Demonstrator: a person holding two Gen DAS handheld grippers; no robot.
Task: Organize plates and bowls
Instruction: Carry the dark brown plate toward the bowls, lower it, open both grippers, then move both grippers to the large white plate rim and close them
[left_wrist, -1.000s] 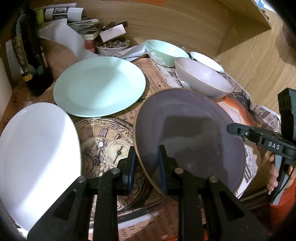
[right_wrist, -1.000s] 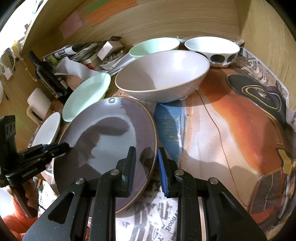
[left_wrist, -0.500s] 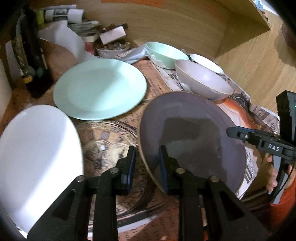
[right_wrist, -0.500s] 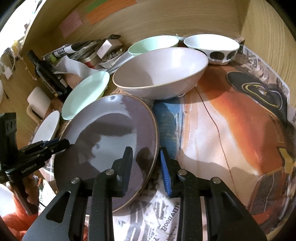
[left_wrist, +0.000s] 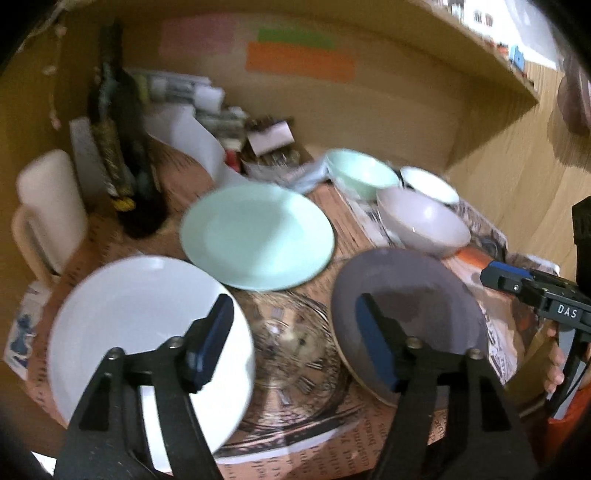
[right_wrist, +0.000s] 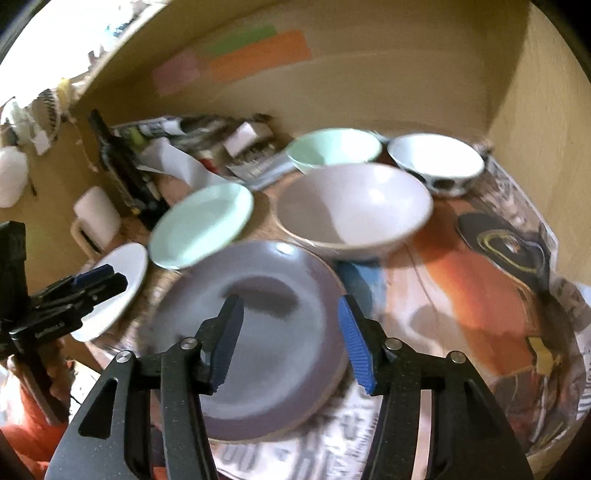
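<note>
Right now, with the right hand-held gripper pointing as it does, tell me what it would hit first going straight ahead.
Most likely the purple plate: the right hand-held gripper stands open above it, tilted downward, its near rim between the fingers. The grey bowl lies just beyond. Depth is uncertain in this blurred fisheye view.
</note>
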